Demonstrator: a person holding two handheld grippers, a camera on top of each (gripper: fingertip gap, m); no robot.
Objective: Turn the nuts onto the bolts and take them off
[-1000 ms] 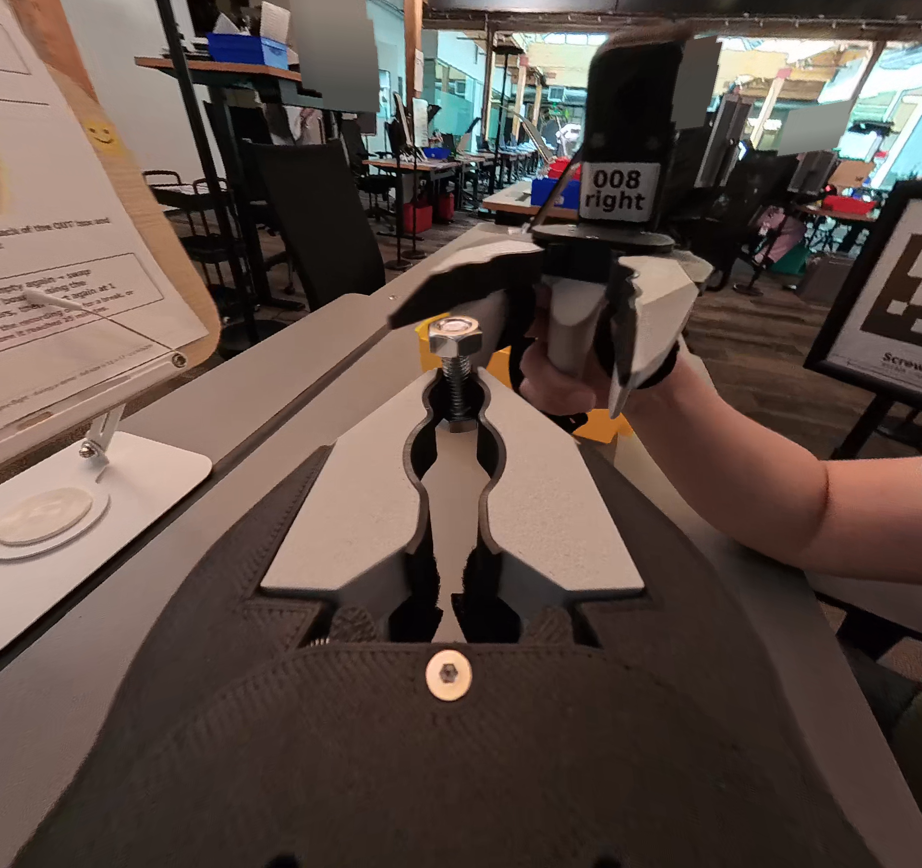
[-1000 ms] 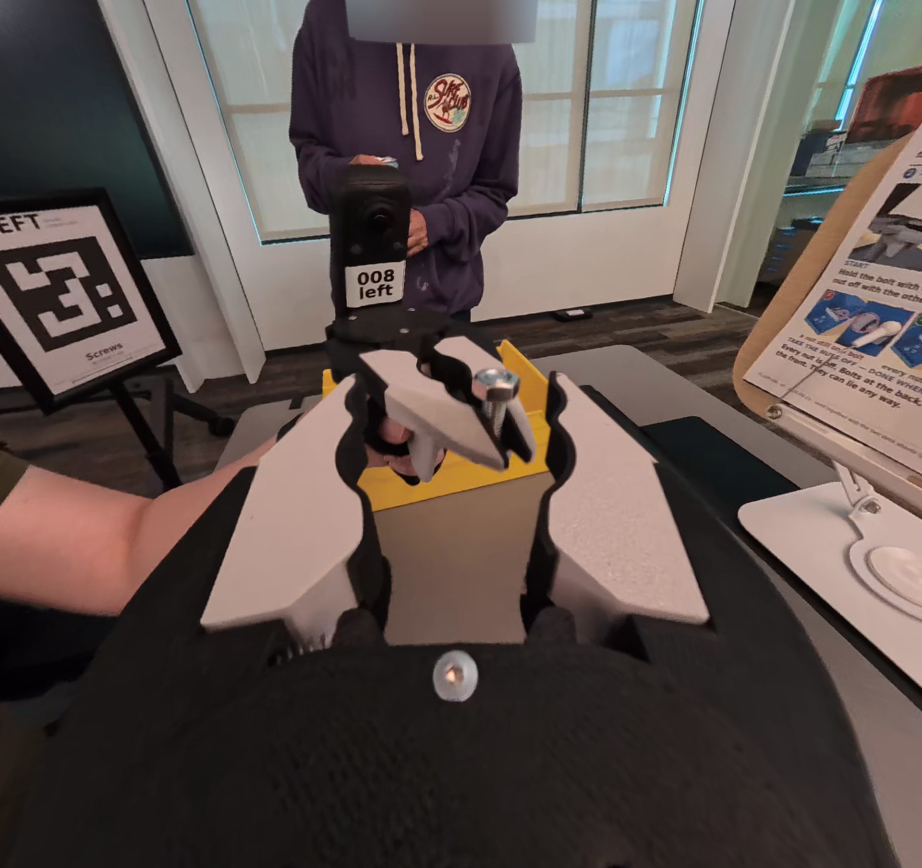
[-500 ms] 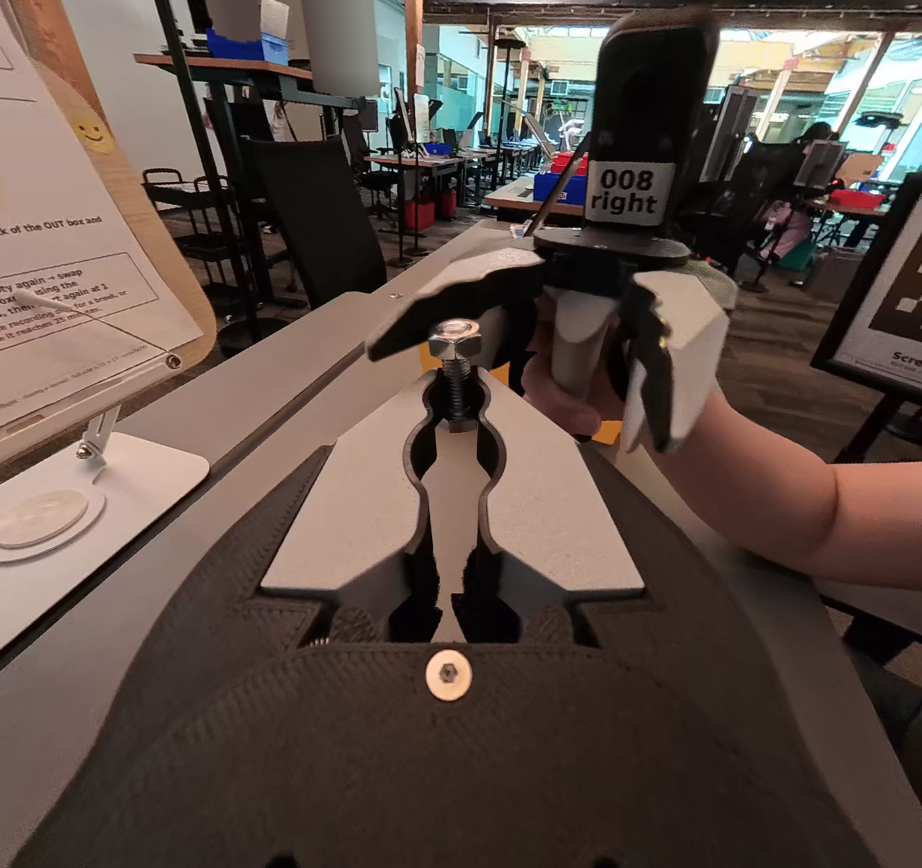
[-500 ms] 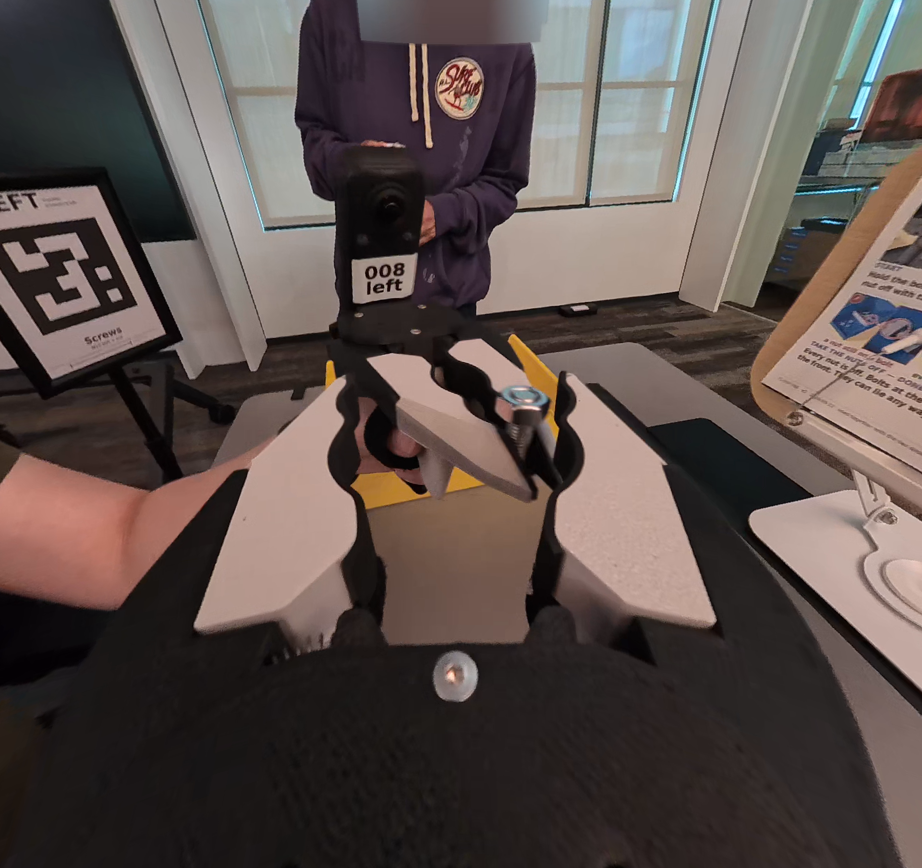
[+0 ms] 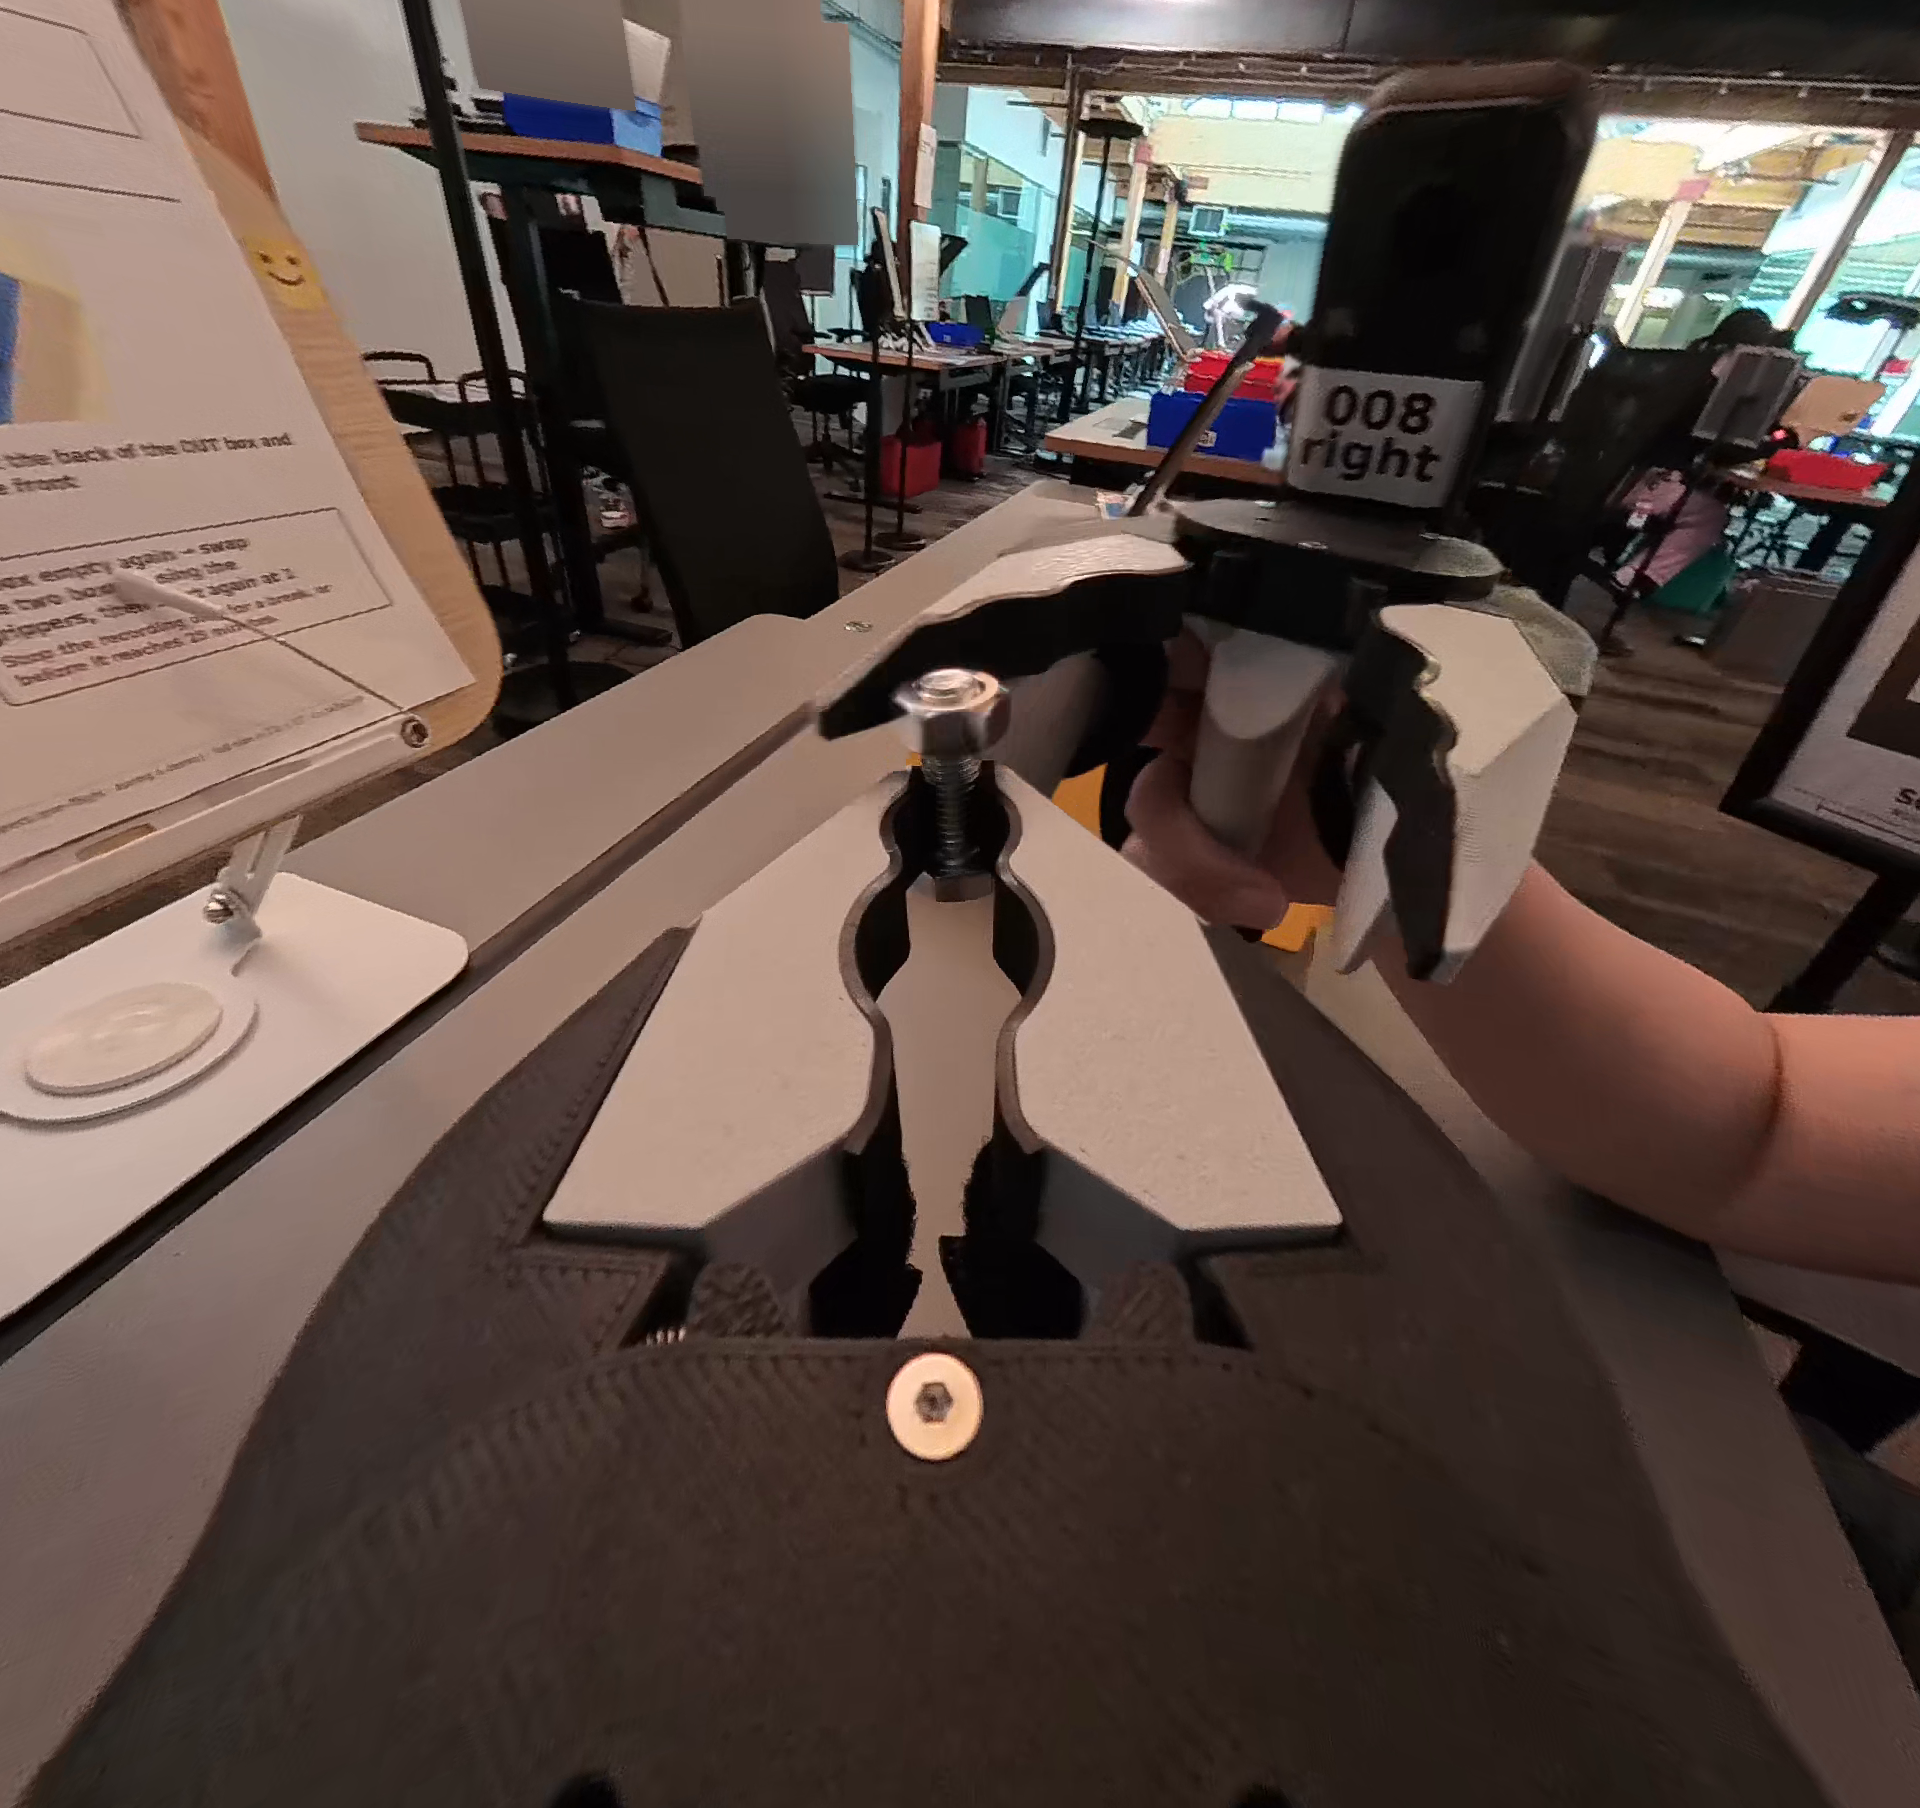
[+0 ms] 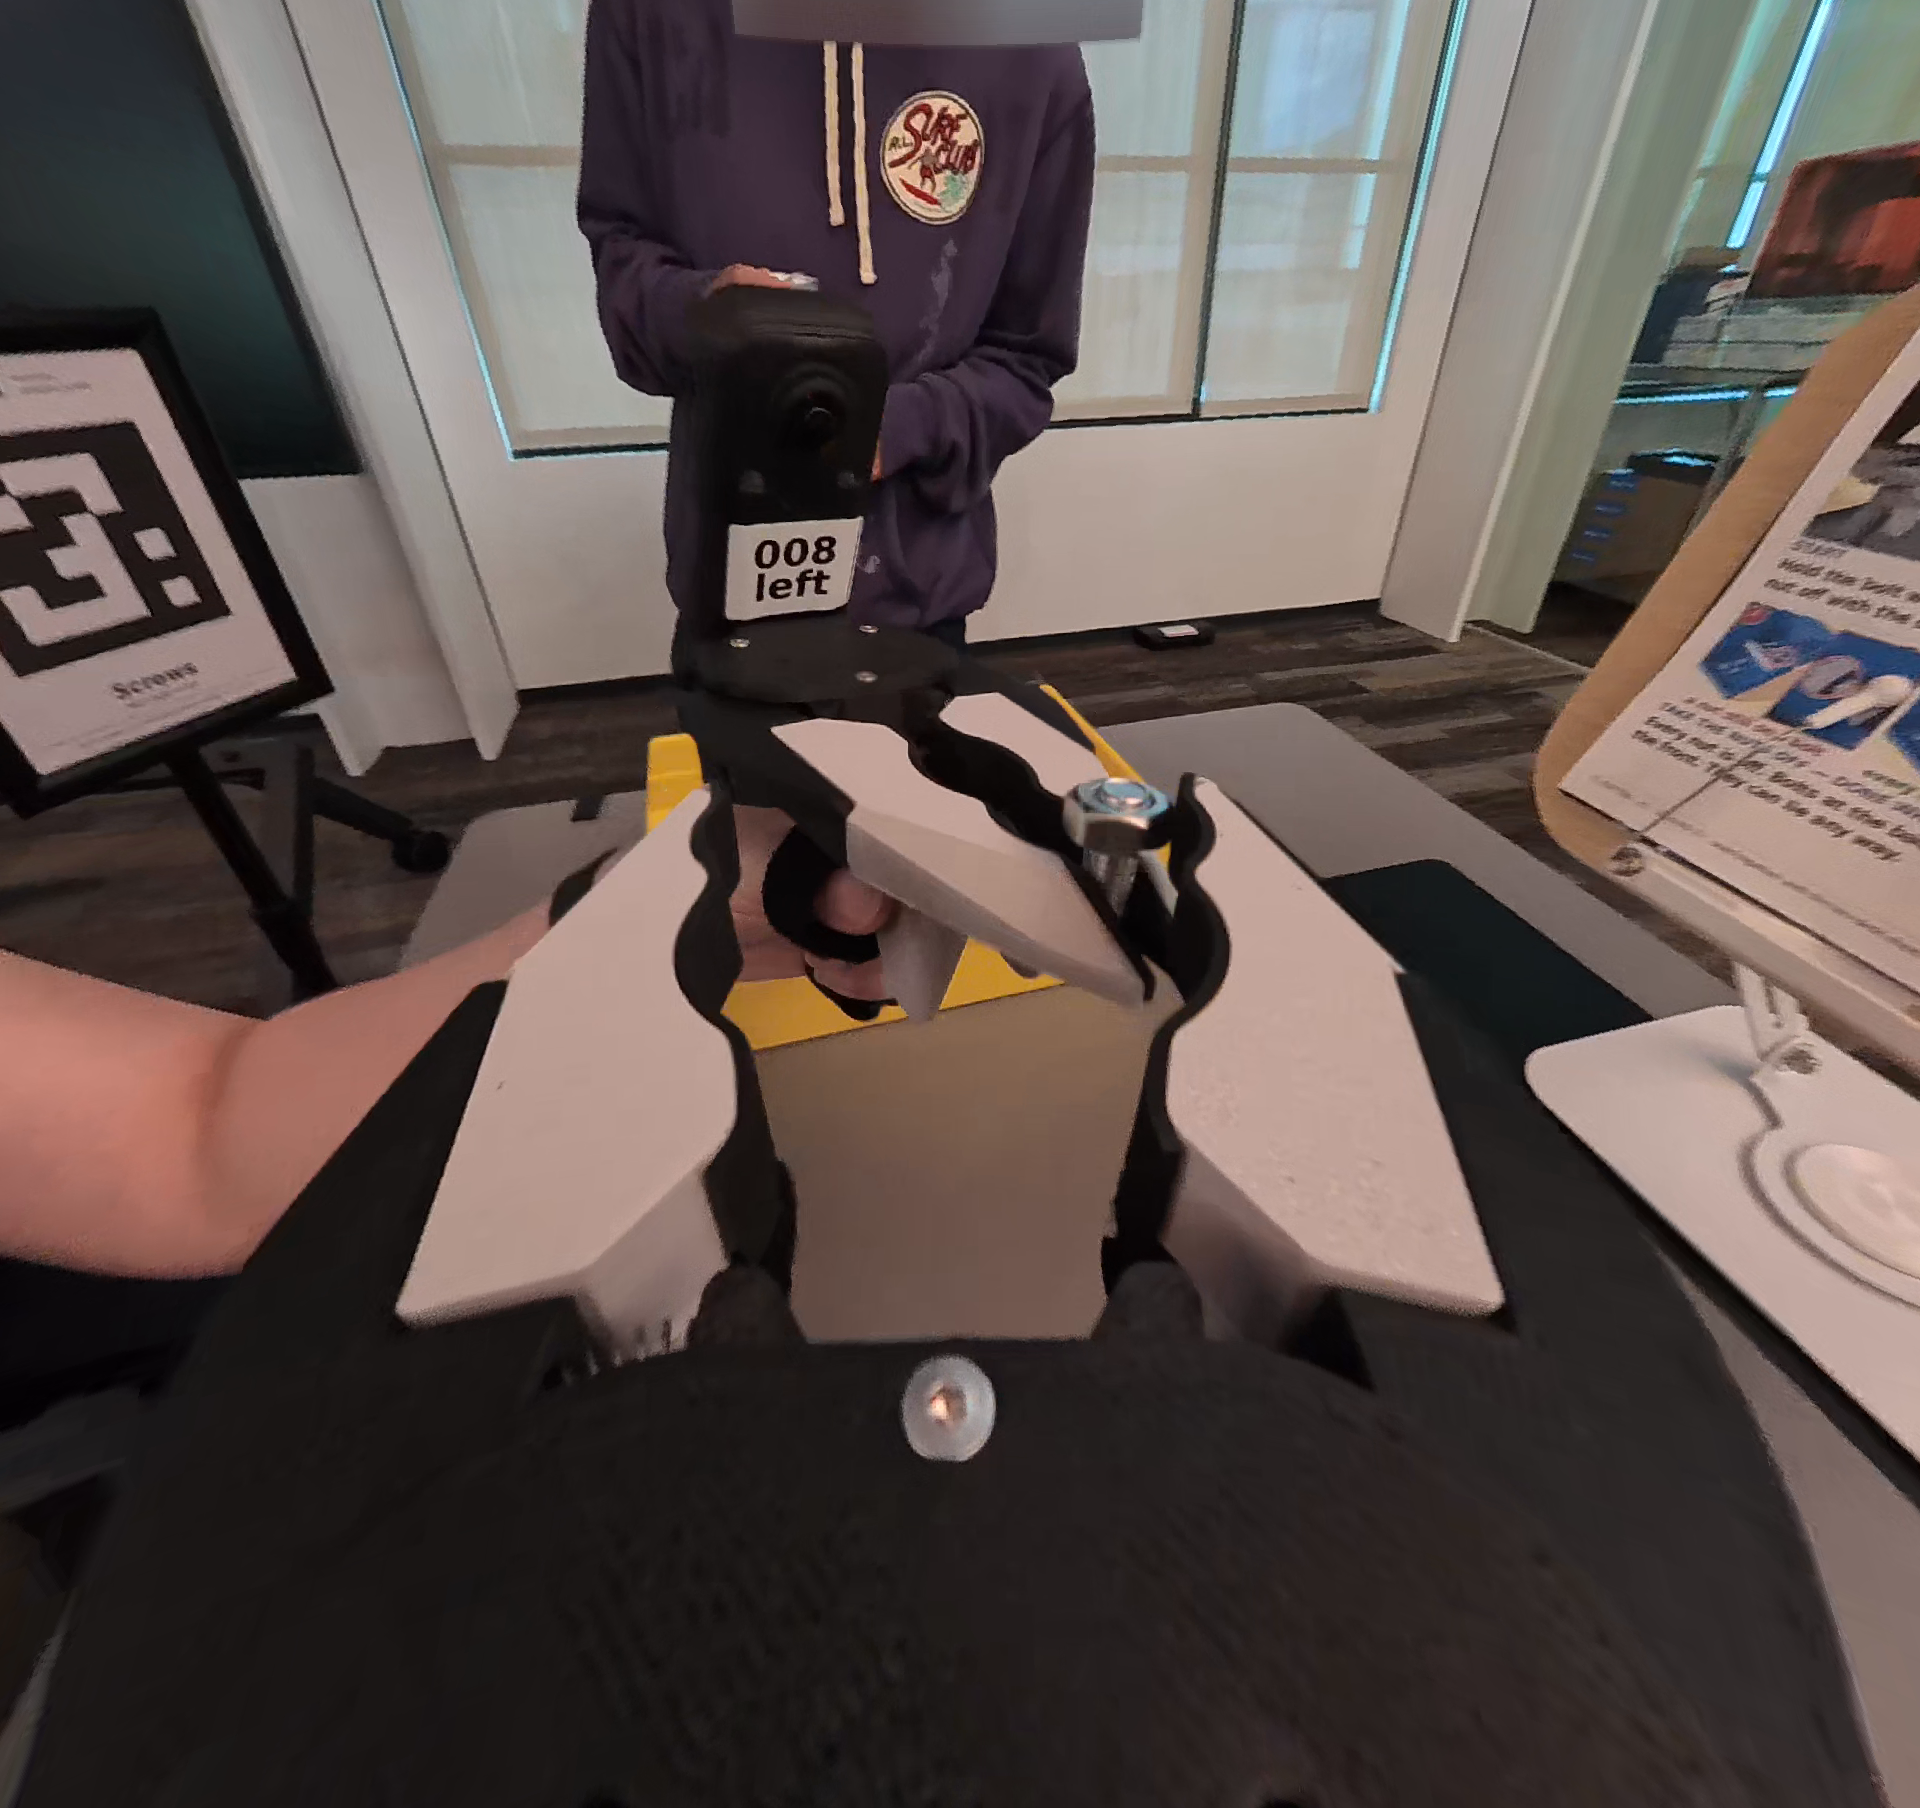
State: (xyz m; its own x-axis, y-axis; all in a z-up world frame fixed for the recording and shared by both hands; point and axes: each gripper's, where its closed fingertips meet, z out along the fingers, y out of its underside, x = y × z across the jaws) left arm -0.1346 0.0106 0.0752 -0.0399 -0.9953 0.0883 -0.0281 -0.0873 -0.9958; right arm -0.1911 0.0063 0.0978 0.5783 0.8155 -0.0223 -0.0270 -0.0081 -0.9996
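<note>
Left wrist view: a bright steel hex nut (image 5: 951, 711) sits at the top of the upright bolt (image 5: 954, 828), pinched by the left tongs (image 5: 951, 859) above the bench (image 5: 665, 750); the spread right tongs (image 6: 951, 885) have swung closer, one finger (image 6: 1205, 833) now beside the nut, likely ready to grip.

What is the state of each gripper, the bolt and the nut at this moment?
left gripper: shut on the bolt, holding it upright.
right gripper: open, fingers either side of the bolt and nut, grasping nothing.
bolt: clamped, threads up.
nut: threaded on the bolt's top end.
</note>
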